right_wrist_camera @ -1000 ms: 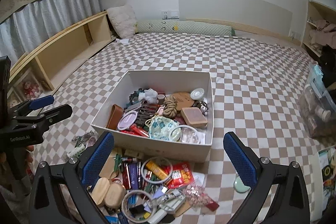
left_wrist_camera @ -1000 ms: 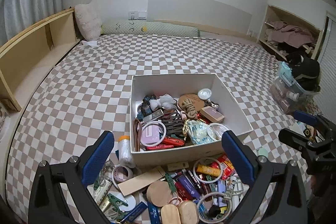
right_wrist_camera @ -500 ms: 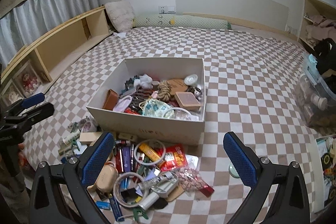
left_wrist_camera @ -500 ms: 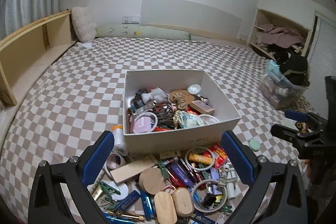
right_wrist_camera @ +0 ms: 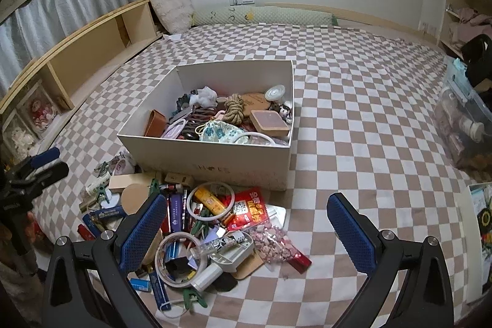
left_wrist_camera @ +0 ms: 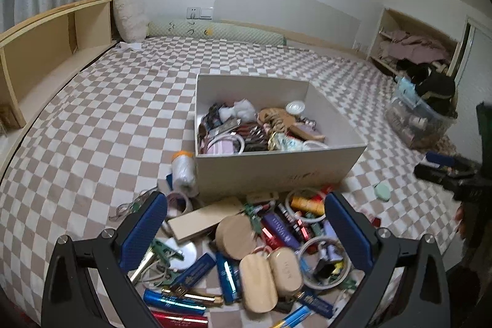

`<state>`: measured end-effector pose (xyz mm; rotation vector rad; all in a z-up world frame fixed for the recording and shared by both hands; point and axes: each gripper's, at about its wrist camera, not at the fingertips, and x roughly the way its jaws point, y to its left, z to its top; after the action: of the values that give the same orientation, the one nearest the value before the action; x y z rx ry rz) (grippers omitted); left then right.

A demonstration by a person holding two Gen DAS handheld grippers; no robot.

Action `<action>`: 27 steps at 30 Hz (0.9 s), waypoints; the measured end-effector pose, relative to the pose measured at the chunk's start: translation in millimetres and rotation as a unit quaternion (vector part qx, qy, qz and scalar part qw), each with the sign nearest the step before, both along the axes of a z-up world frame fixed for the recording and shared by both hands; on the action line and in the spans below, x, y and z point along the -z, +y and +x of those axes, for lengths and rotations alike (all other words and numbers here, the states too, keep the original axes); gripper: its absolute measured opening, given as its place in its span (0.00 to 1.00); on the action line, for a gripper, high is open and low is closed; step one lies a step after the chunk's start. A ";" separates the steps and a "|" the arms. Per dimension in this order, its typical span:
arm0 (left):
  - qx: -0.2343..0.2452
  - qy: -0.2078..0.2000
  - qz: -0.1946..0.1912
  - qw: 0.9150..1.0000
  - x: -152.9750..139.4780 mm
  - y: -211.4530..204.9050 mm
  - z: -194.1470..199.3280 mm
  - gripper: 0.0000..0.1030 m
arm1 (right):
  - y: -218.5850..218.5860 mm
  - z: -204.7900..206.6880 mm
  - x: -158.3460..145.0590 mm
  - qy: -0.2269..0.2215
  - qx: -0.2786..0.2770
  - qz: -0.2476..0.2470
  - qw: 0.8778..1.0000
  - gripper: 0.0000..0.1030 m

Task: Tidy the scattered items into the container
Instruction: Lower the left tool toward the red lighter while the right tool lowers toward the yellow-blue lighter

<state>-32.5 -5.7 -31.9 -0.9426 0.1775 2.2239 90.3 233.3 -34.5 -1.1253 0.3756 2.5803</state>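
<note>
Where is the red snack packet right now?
In the right wrist view the red packet lies on the checked bedspread, in front of the white box, right of the white ring and above the bag of pink bits.

One white box [right_wrist_camera: 215,156] is sitting on the bed [right_wrist_camera: 353,119], already holding a jumble too tangled to count. In front of it, two wooden oval cases [left_wrist_camera: 270,272] are lying side by side, just beside one round wooden disc [left_wrist_camera: 235,232] and one flat wooden block [left_wrist_camera: 203,219]. One red snack packet [right_wrist_camera: 249,209] and one bag of pink sweets [right_wrist_camera: 273,242] are lying nearby. Three white rings [right_wrist_camera: 210,200] are showing among the clutter. Two grippers, left [left_wrist_camera: 246,231] and right [right_wrist_camera: 246,232], are hovering above.
</note>
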 end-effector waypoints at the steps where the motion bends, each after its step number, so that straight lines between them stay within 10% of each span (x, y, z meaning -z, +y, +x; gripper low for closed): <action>1: 0.001 -0.001 -0.004 1.000 2.4 -0.9 0.4 1.00 | 0.2 -0.4 2.4 -0.002 -0.002 -0.004 1.000 1.00; 27: -0.013 -0.059 -0.066 0.996 73.2 -26.4 9.4 0.87 | -44.1 -11.1 61.3 -0.096 -0.077 -0.045 0.991 1.00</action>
<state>-23.1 -32.0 -105.1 -1.1507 0.2617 2.1946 79.3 189.3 -95.8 -1.4738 0.3757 2.5754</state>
